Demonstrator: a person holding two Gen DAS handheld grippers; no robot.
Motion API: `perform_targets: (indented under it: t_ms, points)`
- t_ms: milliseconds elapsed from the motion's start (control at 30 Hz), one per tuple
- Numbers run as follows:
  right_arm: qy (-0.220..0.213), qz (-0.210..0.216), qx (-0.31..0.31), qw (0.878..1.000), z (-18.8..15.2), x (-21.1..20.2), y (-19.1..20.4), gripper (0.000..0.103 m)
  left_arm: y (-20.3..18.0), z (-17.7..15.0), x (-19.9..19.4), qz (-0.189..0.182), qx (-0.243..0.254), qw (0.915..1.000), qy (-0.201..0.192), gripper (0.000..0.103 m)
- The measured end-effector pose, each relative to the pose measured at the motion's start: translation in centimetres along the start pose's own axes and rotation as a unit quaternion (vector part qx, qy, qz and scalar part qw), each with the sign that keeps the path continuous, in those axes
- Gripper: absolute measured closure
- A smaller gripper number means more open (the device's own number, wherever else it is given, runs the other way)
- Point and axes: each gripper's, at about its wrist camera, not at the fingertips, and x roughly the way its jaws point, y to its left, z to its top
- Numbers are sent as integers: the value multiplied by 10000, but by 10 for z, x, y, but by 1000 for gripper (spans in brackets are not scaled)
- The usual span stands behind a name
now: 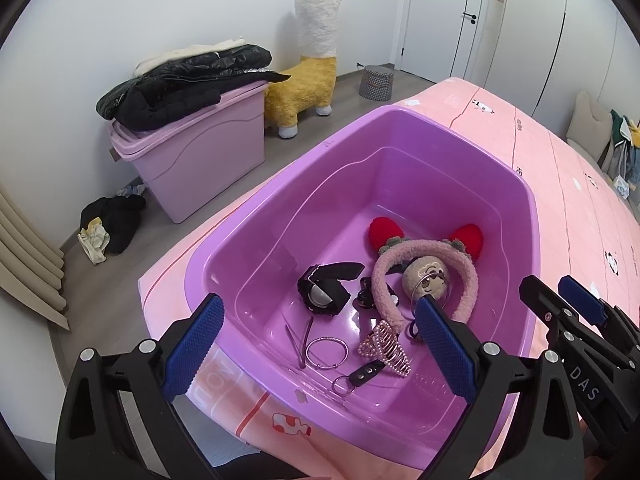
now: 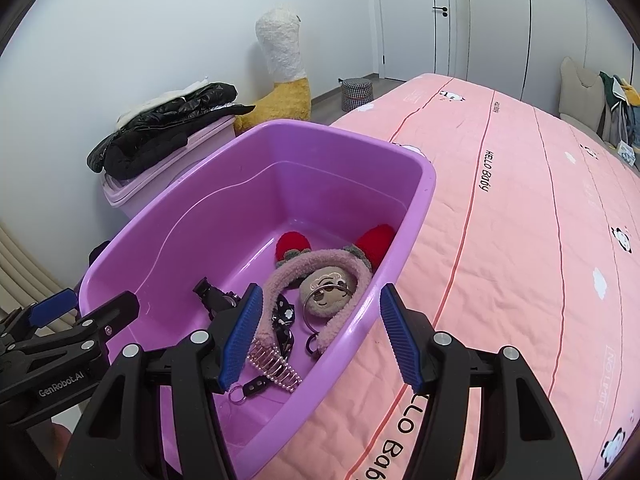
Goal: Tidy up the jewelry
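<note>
A purple plastic tub [image 1: 404, 120] [image 2: 424, 184] stands on the pink bed. In it lie a black watch [image 1: 324, 290], a pink fluffy headband with red ears [image 1: 424, 252] [image 2: 320, 264], a round plush charm with a metal ring [image 1: 430, 278] [image 2: 328, 292], a pearl hair claw [image 1: 386, 346] [image 2: 274, 364], a thin hoop bracelet [image 1: 325, 353], a black key strap [image 1: 362, 376] [image 2: 252, 387] and tweezers [image 1: 299, 338]. My left gripper [image 1: 316, 354] is open and empty over the tub's near edge. My right gripper [image 2: 320, 340] is open and empty above the tub's right rim.
The pink bedspread [image 2: 520, 220] stretches right. On the floor stand a lidded lilac bin [image 1: 200, 156] with a black jacket [image 1: 180, 84], a yellow alpaca toy [image 1: 308, 76], a checked stool [image 1: 376, 82] and loose clothes [image 1: 108, 224]. The right gripper also shows in the left wrist view [image 1: 572, 308].
</note>
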Motion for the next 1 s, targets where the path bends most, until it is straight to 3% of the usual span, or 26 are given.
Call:
perform_targets:
  t_ms: [1000]
  points:
    - [-52, 60, 19, 10000, 1, -7, -2, 45, -2, 0, -5, 30, -1, 10000, -33, 8]
